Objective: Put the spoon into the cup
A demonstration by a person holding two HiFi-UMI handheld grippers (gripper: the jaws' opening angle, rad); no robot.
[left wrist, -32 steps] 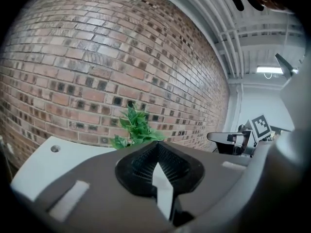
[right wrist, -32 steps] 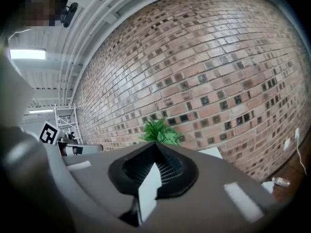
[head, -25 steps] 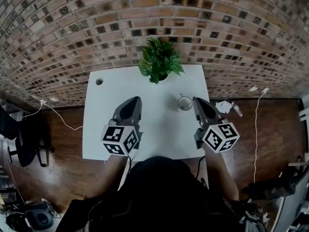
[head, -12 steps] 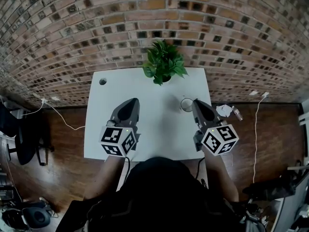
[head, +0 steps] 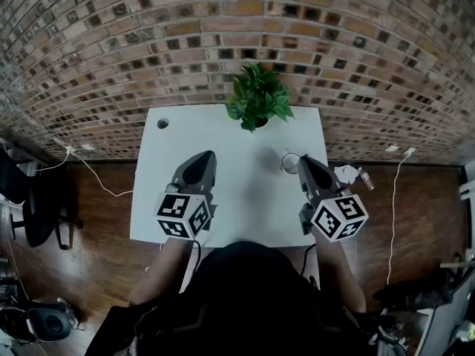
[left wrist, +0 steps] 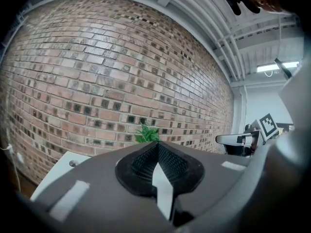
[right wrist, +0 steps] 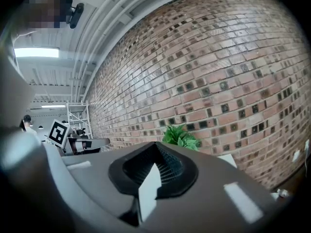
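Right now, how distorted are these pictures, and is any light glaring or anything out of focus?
Head view: the fisheye bows the brick wall into arcs; the white table is evenly lit. Left gripper view: black corners, a ceiling light blown out at right, the left claw soft up close. Right gripper view: same bowing, a light panel washed out upper left, the right claw soft.

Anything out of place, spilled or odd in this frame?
Nothing looks spilled or tipped: the small clear-looking cup and the green potted plant stand upright on the white table. The only stray thing is a crumpled white scrap on the wooden floor right of the table.
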